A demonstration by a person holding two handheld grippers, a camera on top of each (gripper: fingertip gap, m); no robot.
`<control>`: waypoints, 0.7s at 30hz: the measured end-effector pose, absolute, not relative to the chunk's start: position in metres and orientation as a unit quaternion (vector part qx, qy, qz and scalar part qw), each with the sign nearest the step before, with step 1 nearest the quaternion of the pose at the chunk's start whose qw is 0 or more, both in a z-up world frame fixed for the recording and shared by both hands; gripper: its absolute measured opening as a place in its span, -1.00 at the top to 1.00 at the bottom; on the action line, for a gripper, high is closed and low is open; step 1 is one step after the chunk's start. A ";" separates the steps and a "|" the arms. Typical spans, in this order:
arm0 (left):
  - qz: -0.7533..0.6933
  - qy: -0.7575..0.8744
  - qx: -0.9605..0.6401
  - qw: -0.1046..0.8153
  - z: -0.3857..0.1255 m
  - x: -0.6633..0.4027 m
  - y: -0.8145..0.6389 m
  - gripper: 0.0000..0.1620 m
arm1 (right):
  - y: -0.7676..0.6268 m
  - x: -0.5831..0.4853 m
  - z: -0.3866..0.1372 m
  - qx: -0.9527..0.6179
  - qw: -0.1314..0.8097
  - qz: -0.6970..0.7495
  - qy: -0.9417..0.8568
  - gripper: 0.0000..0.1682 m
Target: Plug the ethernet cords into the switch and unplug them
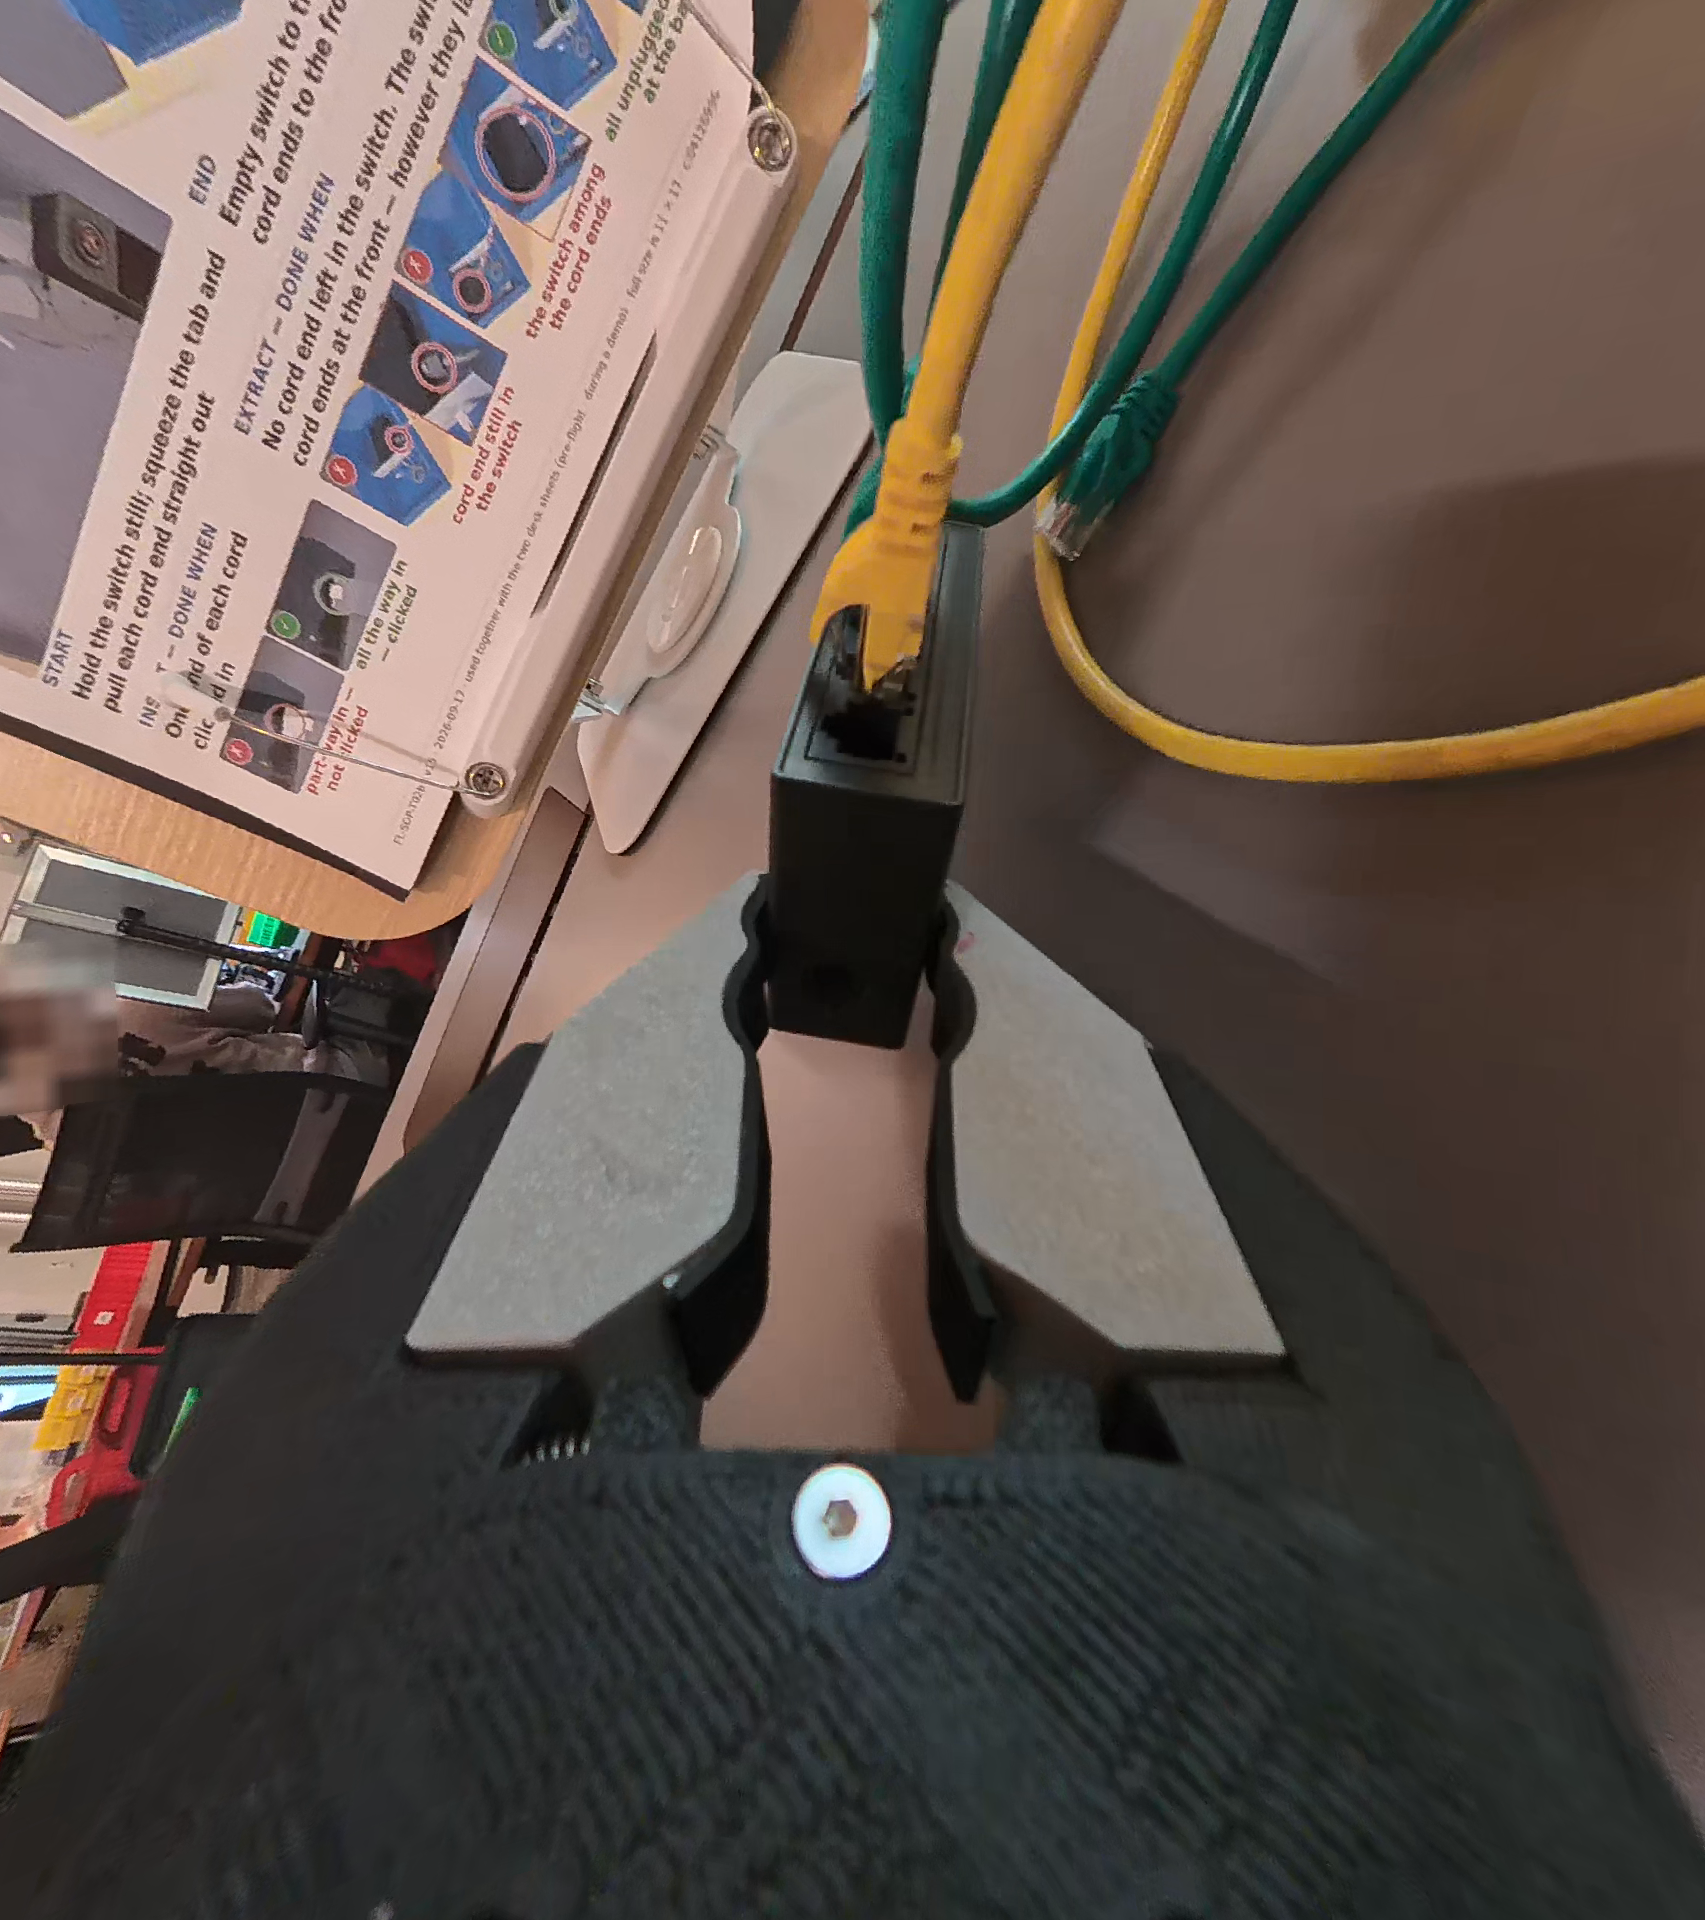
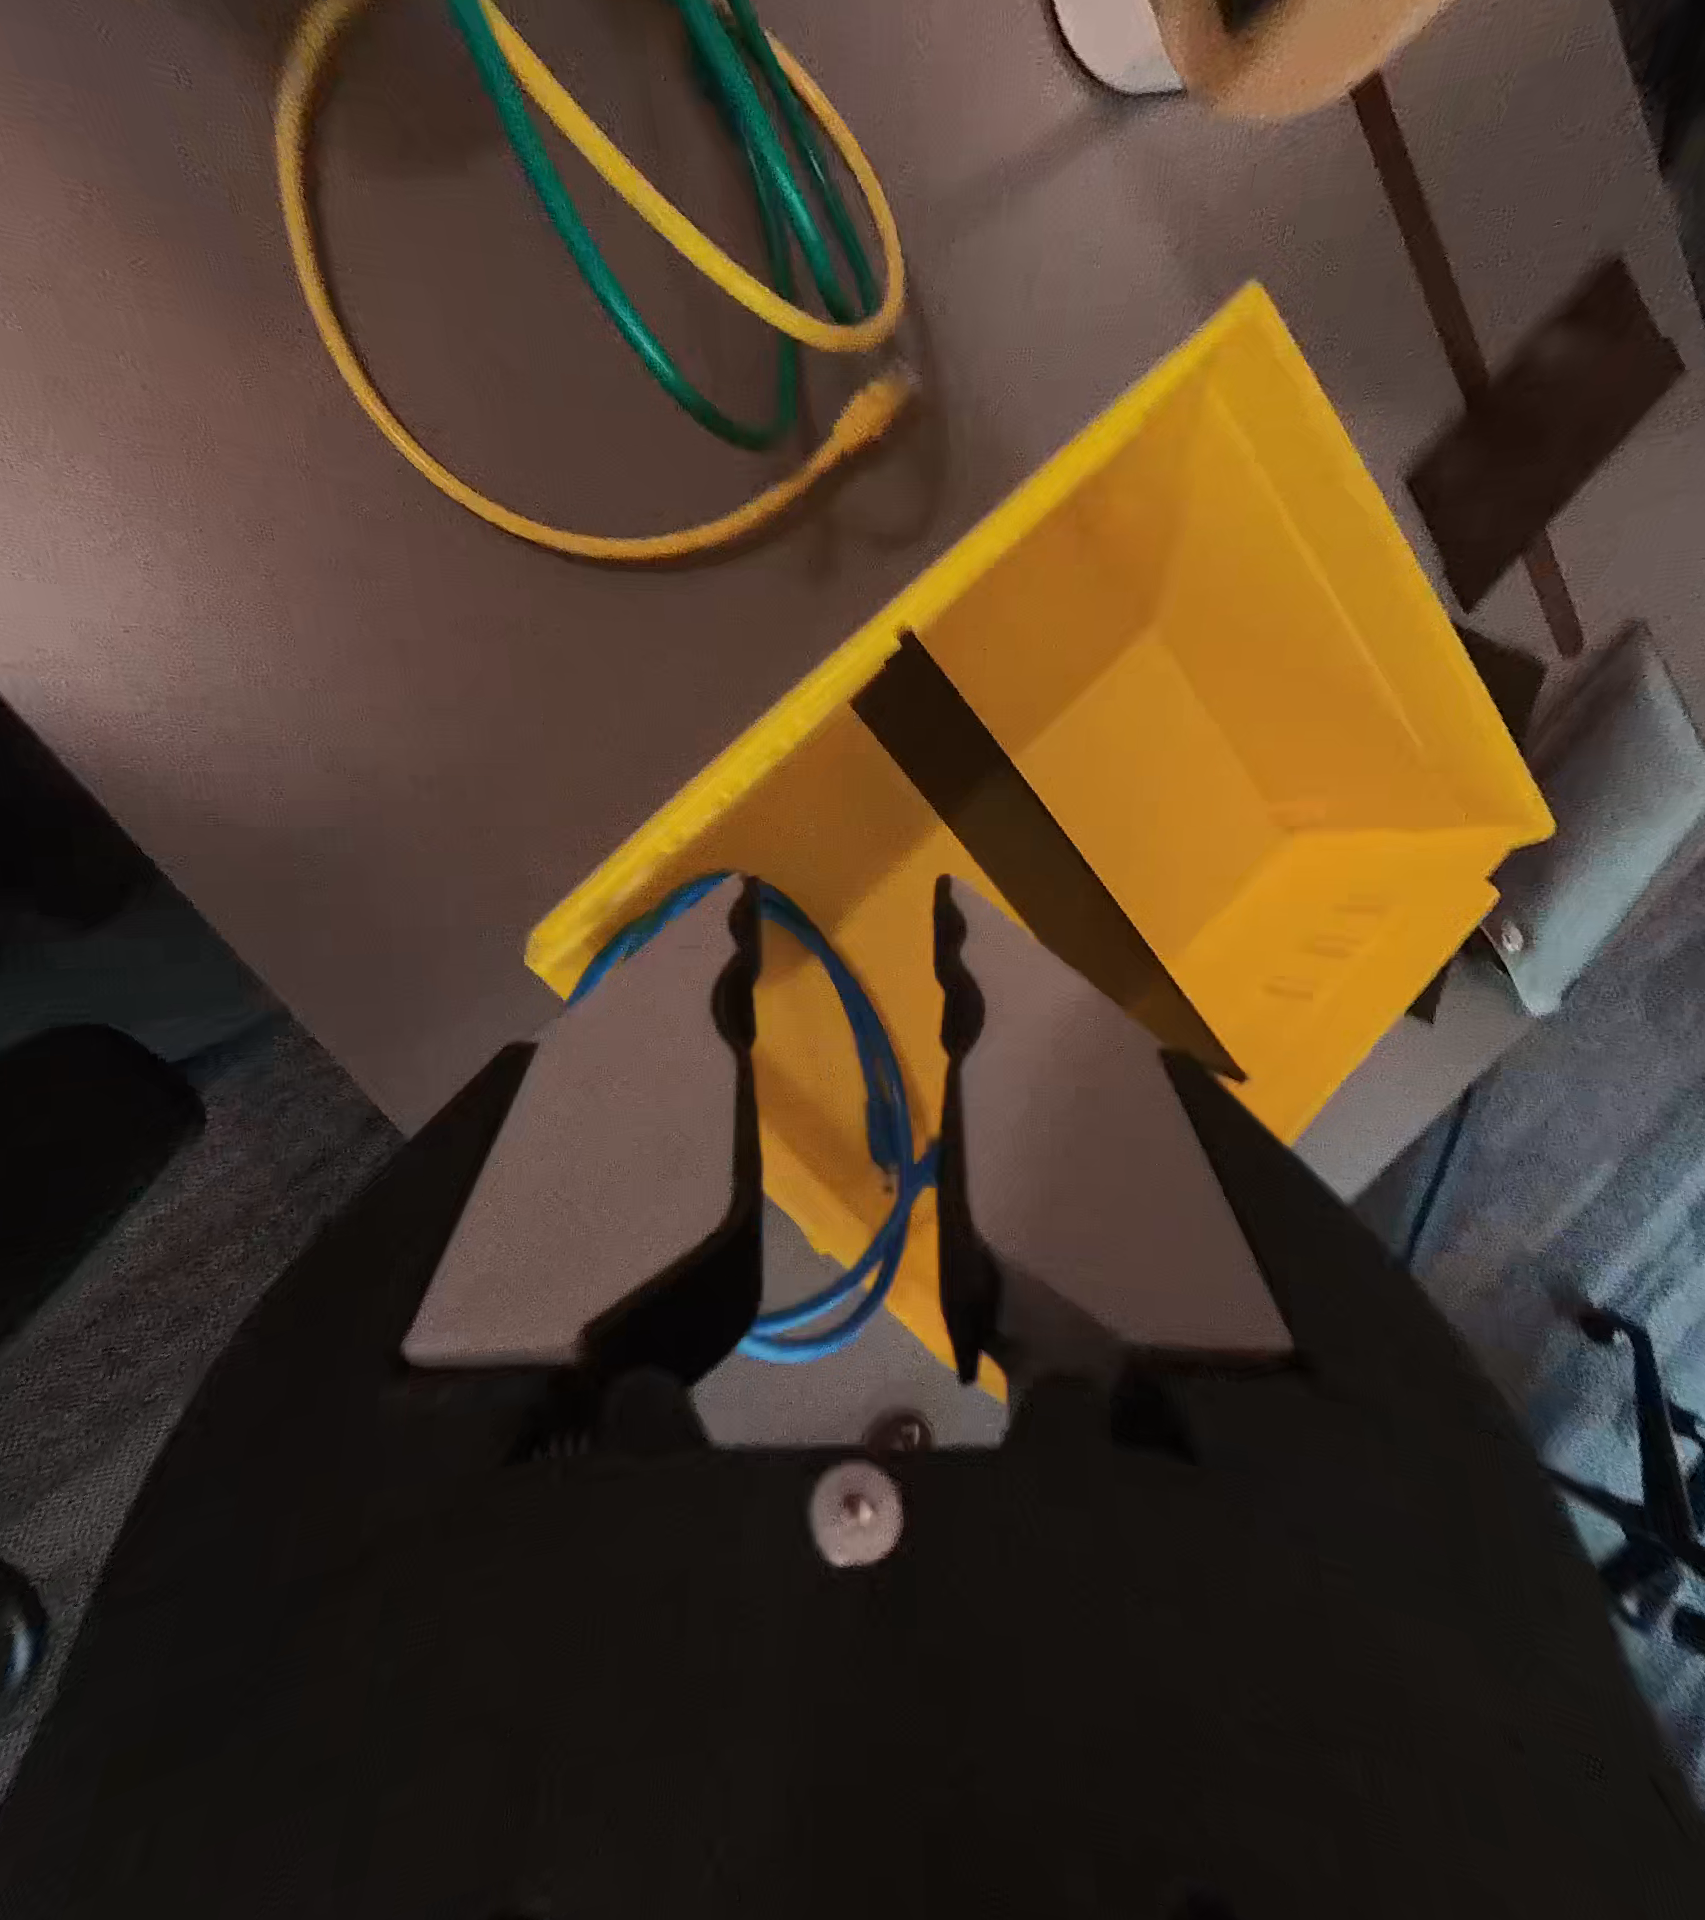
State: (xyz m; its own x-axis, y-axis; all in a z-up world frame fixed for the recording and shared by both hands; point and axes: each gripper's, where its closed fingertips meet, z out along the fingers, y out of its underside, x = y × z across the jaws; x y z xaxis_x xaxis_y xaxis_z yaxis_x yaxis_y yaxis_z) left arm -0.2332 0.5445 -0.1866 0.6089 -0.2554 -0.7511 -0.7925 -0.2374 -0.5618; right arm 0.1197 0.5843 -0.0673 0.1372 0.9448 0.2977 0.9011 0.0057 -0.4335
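Left wrist view: switch (image 1: 863, 831) centre frame, on the counter (image 1: 1450, 1039), one cord (image 1: 915, 499) plugged in. Instruction sheet (image 1: 308, 364) upper left. Loose cords (image 1: 1243, 727) upper right.
Right wrist view: bin (image 2: 1243, 675) centre-right; cable (image 2: 869, 1091) inside, lower end.

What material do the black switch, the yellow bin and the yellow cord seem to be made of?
Switch: probably hard plastic or painted metal, matte black with sharp edges; the look does not settle it.
Yellow bin: likely moulded plastic, smooth with a slight sheen, thin walls and a rim.
Yellow cord: a flexible plastic or rubber jacket, since it bends in loops; its boot looks like softer ribbed moulding.
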 end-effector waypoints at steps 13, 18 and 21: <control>0.306 0.373 -0.695 0.533 -0.170 -0.226 0.543 0.66 | 0.501 -0.025 -0.074 -0.602 0.342 0.171 -0.700 0.38; 0.315 0.382 -0.686 0.533 -0.168 -0.225 0.541 0.66 | 0.488 -0.116 -0.112 -0.569 0.392 0.108 -0.715 0.41; 0.315 0.388 -0.685 0.530 -0.169 -0.225 0.540 0.66 | 0.498 -0.155 -0.132 -0.555 0.409 0.076 -0.720 0.30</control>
